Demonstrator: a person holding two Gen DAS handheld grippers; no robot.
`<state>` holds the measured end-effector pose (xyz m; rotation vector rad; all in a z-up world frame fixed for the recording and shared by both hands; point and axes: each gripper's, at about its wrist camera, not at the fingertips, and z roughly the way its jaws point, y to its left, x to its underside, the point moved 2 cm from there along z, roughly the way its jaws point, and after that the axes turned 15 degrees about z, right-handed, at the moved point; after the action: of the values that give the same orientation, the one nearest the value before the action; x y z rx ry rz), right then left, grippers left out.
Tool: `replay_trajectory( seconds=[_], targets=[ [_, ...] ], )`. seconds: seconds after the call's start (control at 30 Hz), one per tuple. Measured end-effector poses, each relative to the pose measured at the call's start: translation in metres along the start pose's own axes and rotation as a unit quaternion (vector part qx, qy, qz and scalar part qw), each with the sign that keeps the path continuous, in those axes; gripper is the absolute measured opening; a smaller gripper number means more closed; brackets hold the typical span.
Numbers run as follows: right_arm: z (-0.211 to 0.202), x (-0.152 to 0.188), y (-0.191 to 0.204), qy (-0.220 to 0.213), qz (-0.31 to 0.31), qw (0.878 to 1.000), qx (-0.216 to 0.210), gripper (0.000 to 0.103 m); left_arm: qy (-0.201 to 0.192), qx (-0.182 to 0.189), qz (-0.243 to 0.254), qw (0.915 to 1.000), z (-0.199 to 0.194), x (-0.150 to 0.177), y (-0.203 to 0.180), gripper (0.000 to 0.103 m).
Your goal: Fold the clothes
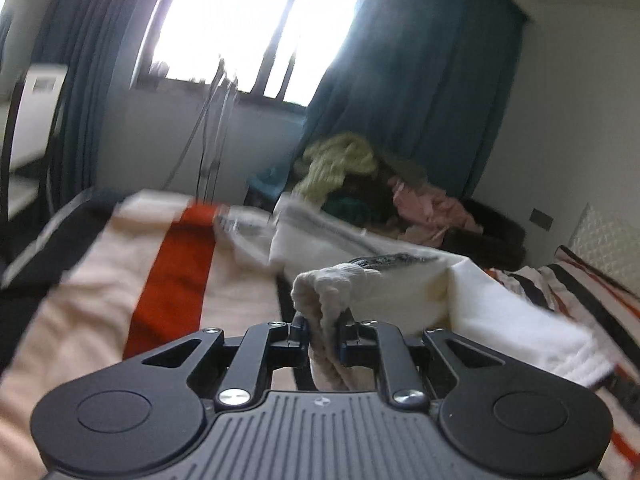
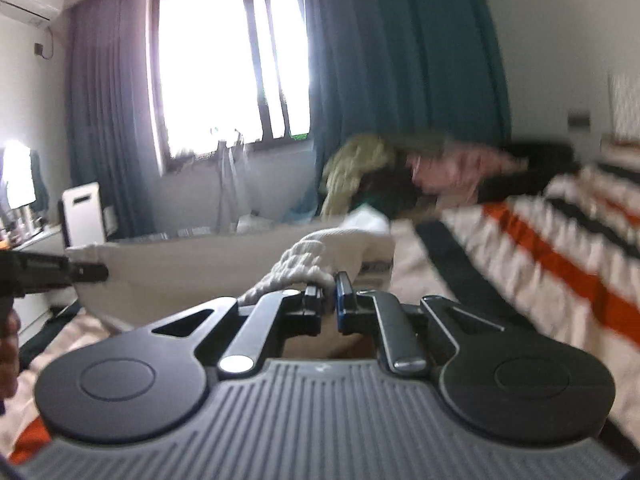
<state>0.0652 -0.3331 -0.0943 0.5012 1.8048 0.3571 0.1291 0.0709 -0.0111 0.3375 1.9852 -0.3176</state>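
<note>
A white garment (image 1: 404, 288) with a ribbed hem and a dark print is held up over the striped bed. My left gripper (image 1: 323, 332) is shut on a bunched ribbed edge of it. My right gripper (image 2: 329, 296) is shut on another ribbed edge of the same white garment (image 2: 320, 256), which stretches leftward as a taut sheet. The left gripper also shows at the left edge of the right wrist view (image 2: 48, 274), gripping that far end. Both views are blurred by motion.
The bed cover (image 1: 120, 280) is cream with orange and black stripes. A heap of unfolded clothes (image 1: 360, 176), yellow-green, pink and dark, lies at the far side, also in the right wrist view (image 2: 380, 168). Blue curtains (image 2: 400, 60) and a window stand behind.
</note>
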Motion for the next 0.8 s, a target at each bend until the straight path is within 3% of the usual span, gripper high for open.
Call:
replay_trajectory(
  seconds=[0.13,0.37,0.4,0.5,0.53,0.57,0.67,0.8],
  targets=[
    [-0.011,0.015,-0.02,0.06,0.026,0.998,-0.005,0.013,0.065,0.014,-0.031,0.9973,0.005,0.022,0.011,0.015],
    [-0.003,0.04,-0.038,0.181,0.113,0.977,-0.001,0.019,0.111,0.03,-0.078,0.9903,0.022,0.044,0.03,0.02],
    [-0.005,0.038,-0.04,0.186,0.129,0.974,-0.011,0.021,0.115,0.035,-0.088,0.9889,0.024,0.046,0.034,0.021],
    [-0.006,0.034,-0.051,0.202,0.193,0.959,-0.04,0.046,0.124,0.045,-0.113,0.9848,0.027,0.052,0.038,0.025],
    [-0.006,0.034,-0.055,0.201,0.212,0.955,-0.047,0.064,0.129,0.044,-0.118,0.9837,0.029,0.054,0.039,0.027],
    [-0.007,0.033,-0.06,0.196,0.235,0.951,-0.05,0.072,0.134,0.043,-0.122,0.9825,0.032,0.055,0.041,0.029],
    [-0.004,0.031,-0.078,0.184,0.309,0.931,-0.058,0.073,0.141,0.042,-0.129,0.9808,0.036,0.059,0.042,0.031],
    [0.017,0.043,-0.104,0.189,0.386,0.902,-0.031,0.073,0.144,0.041,-0.122,0.9812,0.044,0.062,0.043,0.035]
  ],
)
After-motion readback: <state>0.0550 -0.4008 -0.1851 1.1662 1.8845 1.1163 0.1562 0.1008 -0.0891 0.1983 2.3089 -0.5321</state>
